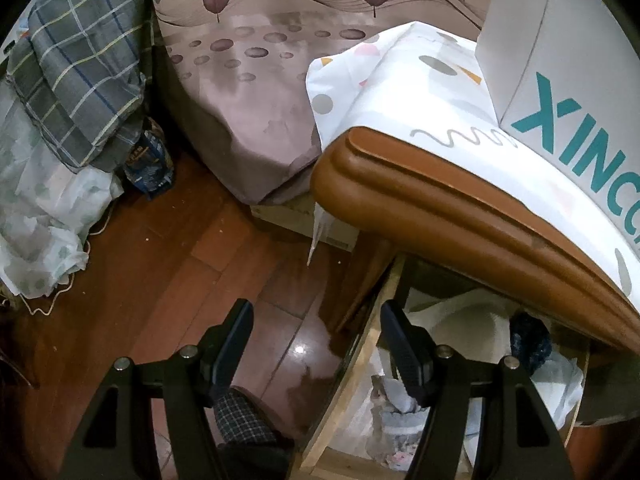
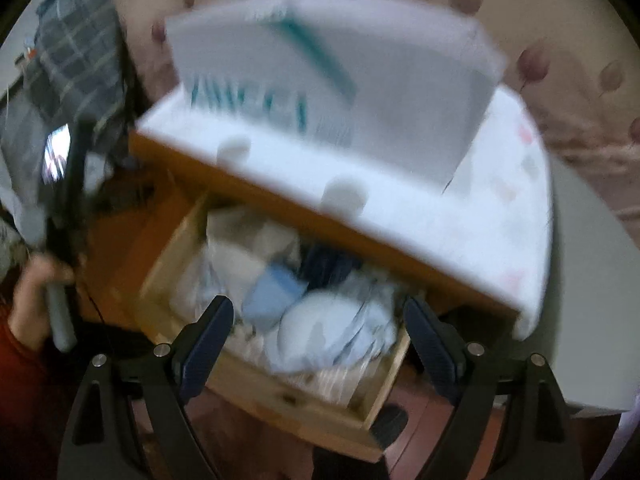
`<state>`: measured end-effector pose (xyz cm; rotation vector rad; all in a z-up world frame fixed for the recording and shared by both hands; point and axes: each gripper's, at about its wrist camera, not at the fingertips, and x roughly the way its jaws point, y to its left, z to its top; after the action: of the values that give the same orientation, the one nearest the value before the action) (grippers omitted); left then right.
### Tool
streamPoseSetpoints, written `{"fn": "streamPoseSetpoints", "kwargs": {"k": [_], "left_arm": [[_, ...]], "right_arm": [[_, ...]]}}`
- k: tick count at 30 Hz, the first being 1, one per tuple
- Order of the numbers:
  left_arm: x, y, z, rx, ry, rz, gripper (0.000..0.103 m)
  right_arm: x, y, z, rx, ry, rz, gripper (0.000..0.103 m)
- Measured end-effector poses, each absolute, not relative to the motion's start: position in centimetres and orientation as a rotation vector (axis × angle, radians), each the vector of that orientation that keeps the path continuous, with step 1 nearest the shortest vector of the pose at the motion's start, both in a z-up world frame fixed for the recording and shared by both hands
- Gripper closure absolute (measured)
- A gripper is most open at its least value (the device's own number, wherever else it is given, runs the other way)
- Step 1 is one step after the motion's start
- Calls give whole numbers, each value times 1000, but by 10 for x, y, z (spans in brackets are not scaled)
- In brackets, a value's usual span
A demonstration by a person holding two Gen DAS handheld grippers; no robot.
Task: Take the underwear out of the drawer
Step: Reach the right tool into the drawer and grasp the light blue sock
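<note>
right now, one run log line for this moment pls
drawer: open, clothes inside | right hand-held gripper: open, empty, over drawer | left hand-held gripper: open, empty, at drawer's side | underwear: not yet taken

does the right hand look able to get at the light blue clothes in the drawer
Probably yes: the drawer stands pulled out, the light blue clothes lie uncovered on top, and the right tongs hang open just above them.

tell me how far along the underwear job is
Done: the drawer is pulled open, clothes showing inside. In hand: the right tool hangs open above that pile, gripping nothing; the left tool is open at the drawer's side. Left: grab the underwear and lift it out.
</note>
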<state>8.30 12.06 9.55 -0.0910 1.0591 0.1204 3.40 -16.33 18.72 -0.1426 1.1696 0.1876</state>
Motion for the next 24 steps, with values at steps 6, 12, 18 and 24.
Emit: {"fn": "streamPoseSetpoints", "kwargs": {"k": [6,12,18,24], "left_arm": [[85,127,93,-114,1078,130,35],[84,144,91,-170,1093,169,35],[84,151,87,-202,1115,167,35],[87,148,81,-196,1142,153,35]], "right_arm": [[52,-128,119,-218,1286,262,22],[75,-102,76,-348,1339,345,21],[89,-88,51,-474,1365,361,17],[89,-69,26,-652,1362,377,13]]}}
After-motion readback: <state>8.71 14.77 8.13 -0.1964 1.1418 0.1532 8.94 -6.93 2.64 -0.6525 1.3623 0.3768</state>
